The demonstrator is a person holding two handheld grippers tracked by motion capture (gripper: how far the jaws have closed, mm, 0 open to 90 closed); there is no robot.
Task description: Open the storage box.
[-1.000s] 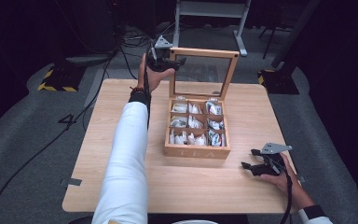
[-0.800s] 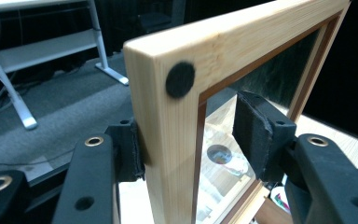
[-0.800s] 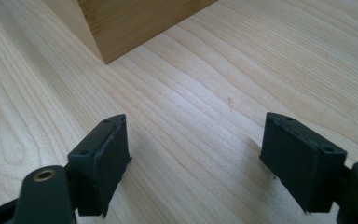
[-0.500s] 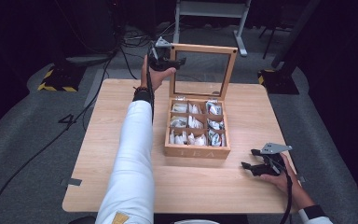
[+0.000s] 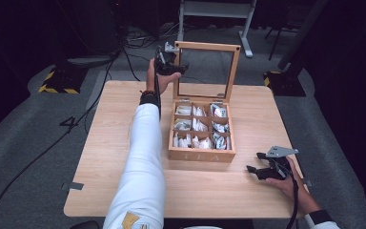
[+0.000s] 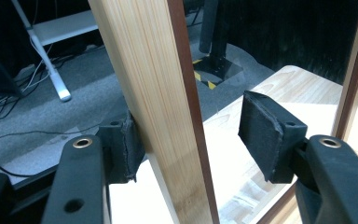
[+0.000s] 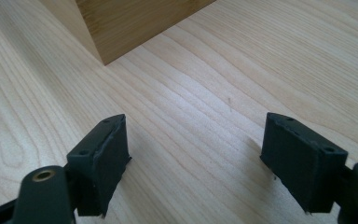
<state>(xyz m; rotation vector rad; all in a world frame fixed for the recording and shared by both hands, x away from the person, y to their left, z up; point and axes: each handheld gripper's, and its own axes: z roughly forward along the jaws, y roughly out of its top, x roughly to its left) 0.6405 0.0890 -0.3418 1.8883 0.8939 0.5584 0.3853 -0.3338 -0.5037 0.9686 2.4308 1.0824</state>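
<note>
Two jaws of left gripper (image 6: 193, 140) have just been opening, lid (image 6: 161, 102) post between, one pad touching | back straight off, lid upright | right gripper (image 7: 200, 158) wide, empty.

Dim rm, grey carpet floor (image 5: 33, 157). Cables (image 5: 124, 43) at 11 o'clock, white desk frame (image 5: 214, 12) at 12, hazard-striped bases (image 5: 57, 81) at 10 & 2.
</note>
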